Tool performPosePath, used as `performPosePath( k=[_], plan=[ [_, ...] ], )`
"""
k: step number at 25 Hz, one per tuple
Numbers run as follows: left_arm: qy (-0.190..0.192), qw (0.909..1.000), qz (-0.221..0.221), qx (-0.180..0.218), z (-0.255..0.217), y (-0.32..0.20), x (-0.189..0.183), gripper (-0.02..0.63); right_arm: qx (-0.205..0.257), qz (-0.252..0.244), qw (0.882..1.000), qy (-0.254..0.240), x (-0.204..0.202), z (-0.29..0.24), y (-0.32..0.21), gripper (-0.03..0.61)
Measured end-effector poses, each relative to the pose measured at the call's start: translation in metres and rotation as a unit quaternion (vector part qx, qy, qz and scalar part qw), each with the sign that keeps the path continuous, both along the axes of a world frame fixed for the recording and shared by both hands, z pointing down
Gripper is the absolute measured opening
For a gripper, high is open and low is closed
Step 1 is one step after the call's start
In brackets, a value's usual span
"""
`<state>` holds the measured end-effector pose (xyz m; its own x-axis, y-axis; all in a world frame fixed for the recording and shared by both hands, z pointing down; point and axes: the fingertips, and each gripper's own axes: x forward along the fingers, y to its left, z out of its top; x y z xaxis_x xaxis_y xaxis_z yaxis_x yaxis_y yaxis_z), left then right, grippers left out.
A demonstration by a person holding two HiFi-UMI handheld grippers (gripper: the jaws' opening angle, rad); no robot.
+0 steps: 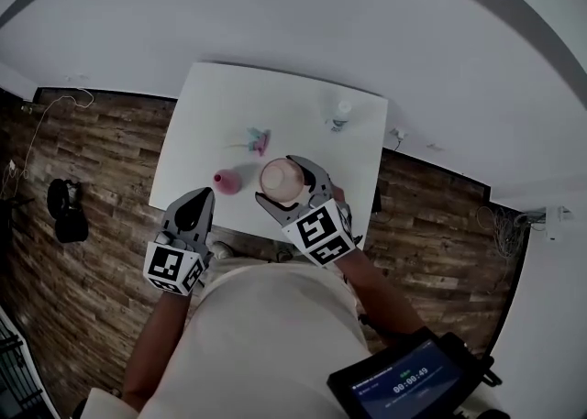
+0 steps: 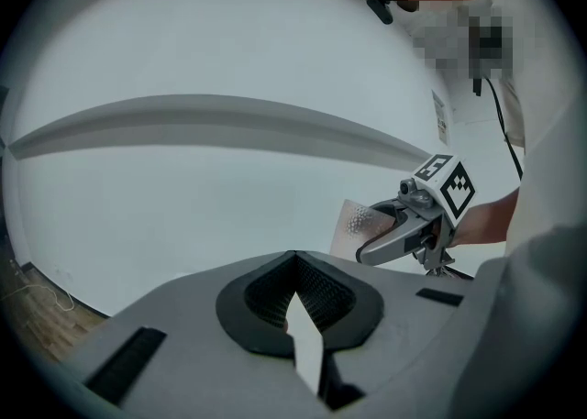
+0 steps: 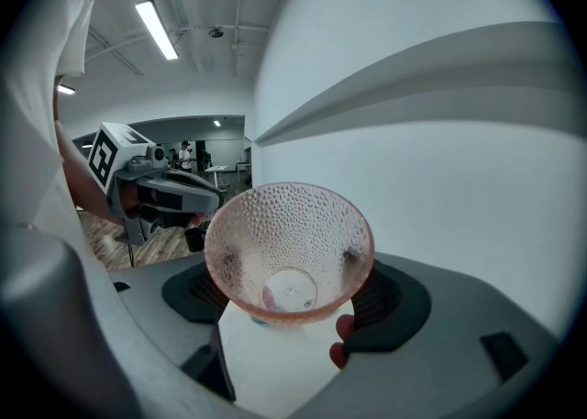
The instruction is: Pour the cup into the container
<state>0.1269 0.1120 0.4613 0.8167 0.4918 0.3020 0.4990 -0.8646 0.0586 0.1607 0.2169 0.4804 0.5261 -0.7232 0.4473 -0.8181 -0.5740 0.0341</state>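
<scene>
Right tongs (image 3: 286, 266) clamp the pink cup (image 3: 289, 229) between them; left tongs (image 2: 295, 266) closed, empty.

We see bright, even light; long white ceiling strip lamp (image 3: 158, 29) glows; fisheye bends edges, corners dark.

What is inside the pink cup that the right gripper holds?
The pink cup looks empty: only its dimpled wall and clear bottom show. Its base covers what lies beneath.
</scene>
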Motion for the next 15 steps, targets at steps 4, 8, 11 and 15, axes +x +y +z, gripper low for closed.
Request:
performPosePath(
  k=[4,8,11,15],
  plan=[
    [-0.005,0.9998,0.017,-0.001,0.005,0.011,0.003,0.009,-0.002,0.01,1.0,-0.003,0.0,0.005,0.01,0.367],
    [-0.009,0.9995,0.031,-0.001,0.008,0.022,0.004,0.009,-0.003,0.02,1.0,-0.004,-0.001,0.008,0.021,0.368],
    [-0.011,0.9992,0.039,0.0,0.01,0.028,0.004,0.009,-0.004,0.025,1.0,-0.006,-0.002,0.01,0.028,0.368],
    [-0.015,0.9987,0.049,0.001,0.013,0.032,0.004,0.009,-0.007,0.03,0.999,-0.009,-0.002,0.015,0.034,0.368]
  ],
)
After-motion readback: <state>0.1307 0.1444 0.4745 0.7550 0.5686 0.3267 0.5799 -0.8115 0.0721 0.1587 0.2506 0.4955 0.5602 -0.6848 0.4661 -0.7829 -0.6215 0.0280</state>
